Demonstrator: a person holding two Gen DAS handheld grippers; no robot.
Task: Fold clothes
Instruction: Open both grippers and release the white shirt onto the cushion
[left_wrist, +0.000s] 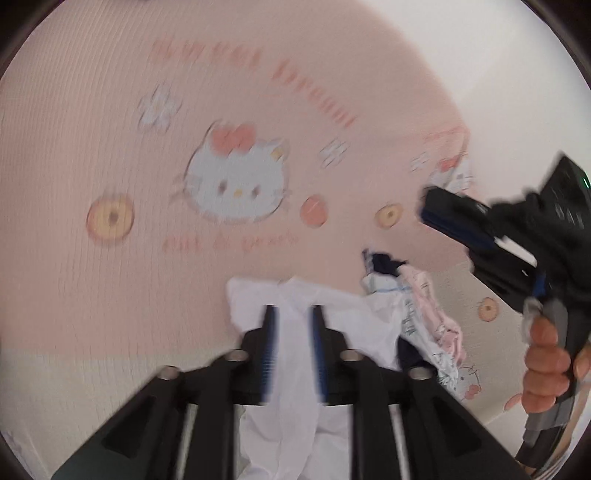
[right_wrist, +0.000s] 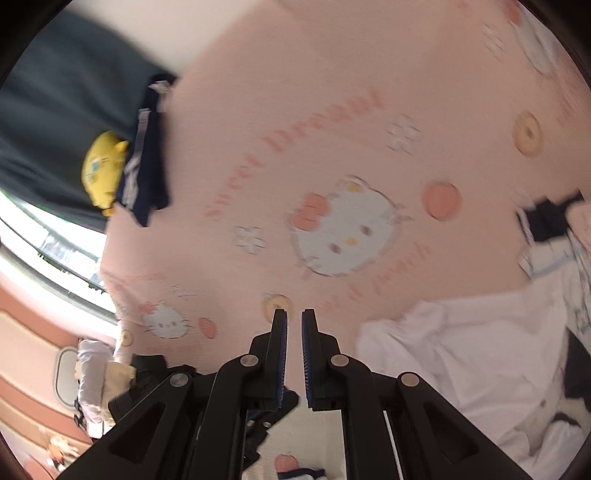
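Note:
A white garment (left_wrist: 295, 413) hangs bunched between the fingers of my left gripper (left_wrist: 294, 325), which is shut on it above the pink cartoon-cat bedsheet (left_wrist: 92, 122). In the right wrist view the same white shirt (right_wrist: 480, 354) lies crumpled on the sheet at the lower right, buttons showing. My right gripper (right_wrist: 294, 325) has its fingers almost together with nothing between them, over the bare pink sheet (right_wrist: 369, 92). From the left wrist view that right gripper (left_wrist: 428, 208) hovers at the right edge, held by a hand (left_wrist: 545, 365).
A heap of patterned pink-white and navy clothes (left_wrist: 428, 317) lies right of the white garment. A folded navy garment (right_wrist: 147, 162), a yellow plush toy (right_wrist: 101, 166) and dark bedding (right_wrist: 62, 99) sit at the sheet's far-left edge, next to a window (right_wrist: 44, 251).

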